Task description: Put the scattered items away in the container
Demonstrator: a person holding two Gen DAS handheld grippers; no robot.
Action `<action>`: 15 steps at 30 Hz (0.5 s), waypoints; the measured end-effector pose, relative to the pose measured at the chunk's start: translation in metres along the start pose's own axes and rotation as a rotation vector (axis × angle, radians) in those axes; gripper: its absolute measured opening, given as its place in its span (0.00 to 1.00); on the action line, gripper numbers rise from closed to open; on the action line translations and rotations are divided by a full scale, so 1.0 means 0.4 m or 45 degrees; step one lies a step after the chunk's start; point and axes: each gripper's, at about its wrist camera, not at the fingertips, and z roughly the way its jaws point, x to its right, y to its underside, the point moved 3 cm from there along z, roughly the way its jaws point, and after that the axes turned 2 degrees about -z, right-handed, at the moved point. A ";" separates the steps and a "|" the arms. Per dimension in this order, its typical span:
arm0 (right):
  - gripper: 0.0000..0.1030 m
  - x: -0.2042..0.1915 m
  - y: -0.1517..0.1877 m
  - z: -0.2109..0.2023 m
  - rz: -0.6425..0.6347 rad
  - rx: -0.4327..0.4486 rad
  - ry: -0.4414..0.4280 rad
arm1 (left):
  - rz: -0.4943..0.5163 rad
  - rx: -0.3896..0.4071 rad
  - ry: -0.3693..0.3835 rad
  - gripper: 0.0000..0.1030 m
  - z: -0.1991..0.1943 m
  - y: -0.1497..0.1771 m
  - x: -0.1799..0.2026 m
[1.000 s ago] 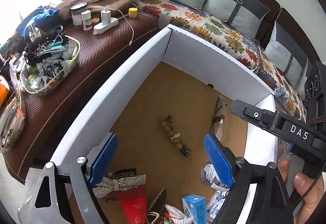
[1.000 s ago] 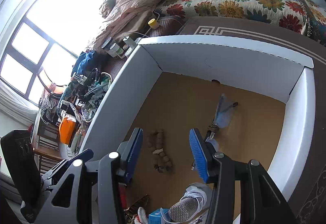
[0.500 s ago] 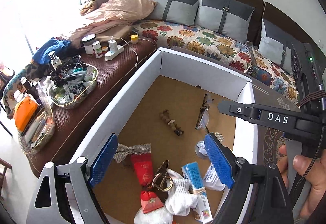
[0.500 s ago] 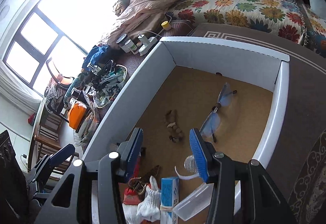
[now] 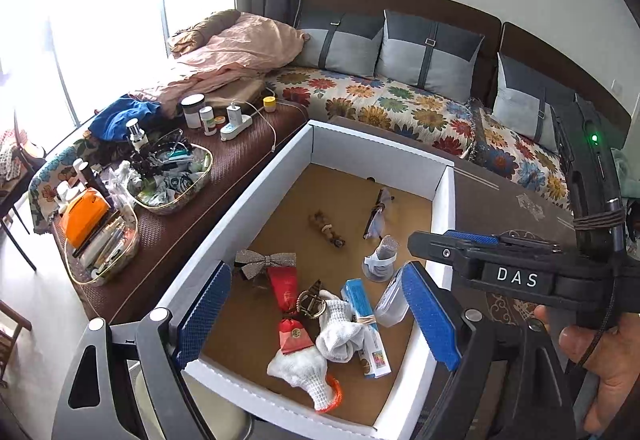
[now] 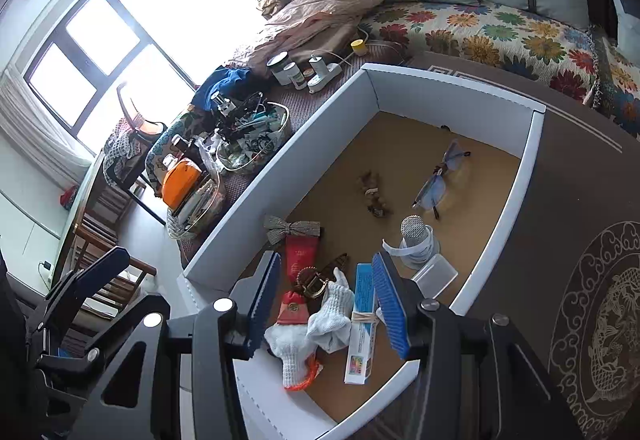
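Both empty grippers, left gripper [image 5: 316,314] and right gripper [image 6: 328,306], gape over the cluttered box [image 5: 248,196]

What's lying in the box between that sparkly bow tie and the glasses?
A short string of brown beads lies on the box floor between the bow tie and the glasses, clearest in the left wrist view.

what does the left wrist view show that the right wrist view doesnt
Only the left wrist view shows the right tongs from the side, marked DAS, with the hand gripping them and a green light on the handle.

Only the right wrist view shows the window, the round dragon pattern on the mat, and a chair.

Both show the white box holding the glasses, bow, red pouch, gloves and blue carton, plus the open, empty left tongs.
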 end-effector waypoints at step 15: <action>0.48 -0.065 0.126 -0.129 0.009 -0.040 0.044 | -0.078 -0.013 -0.016 0.85 -0.143 0.100 -0.016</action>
